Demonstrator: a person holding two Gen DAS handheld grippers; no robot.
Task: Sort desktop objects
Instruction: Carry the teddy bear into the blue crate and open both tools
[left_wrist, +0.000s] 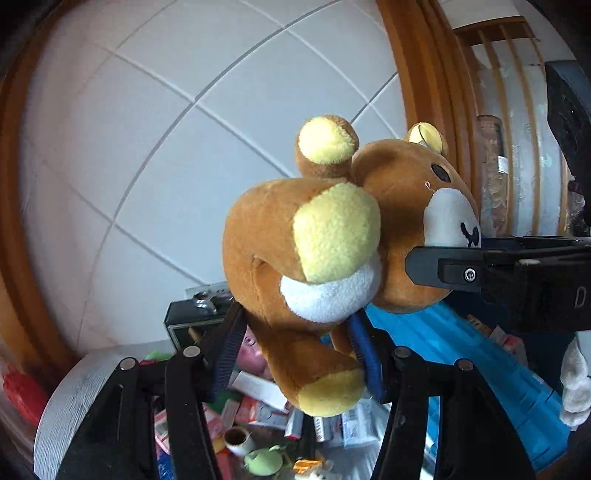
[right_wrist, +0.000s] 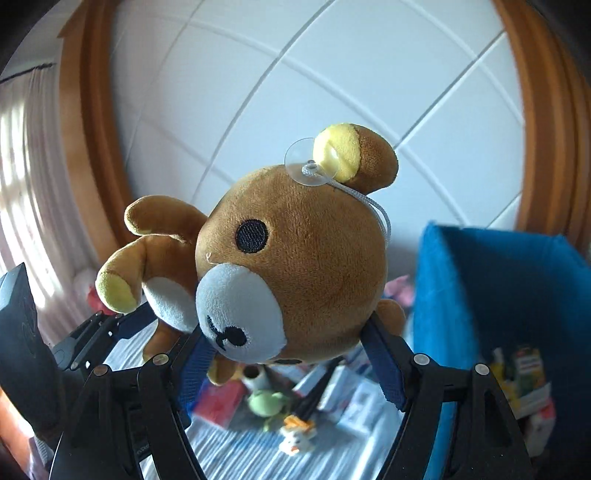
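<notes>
A brown plush bear (left_wrist: 332, 236) with yellow ears and paws is held in the air by both grippers. My left gripper (left_wrist: 295, 354) is shut on the bear's lower body and legs. My right gripper (right_wrist: 291, 350) is shut on the bear's head (right_wrist: 295, 266); it enters the left wrist view from the right (left_wrist: 443, 269). A clear suction cup (right_wrist: 306, 162) on a white cord sits on the head. The left gripper shows at the left of the right wrist view (right_wrist: 99, 332).
A blue bin (right_wrist: 498, 295) stands at the right with boxes inside; it also shows in the left wrist view (left_wrist: 461, 354). Below lies a striped cloth (right_wrist: 240, 443) with small boxes, a green toy (right_wrist: 266, 402) and a tape roll (left_wrist: 236, 437). A white tiled wall (left_wrist: 147, 147) is behind.
</notes>
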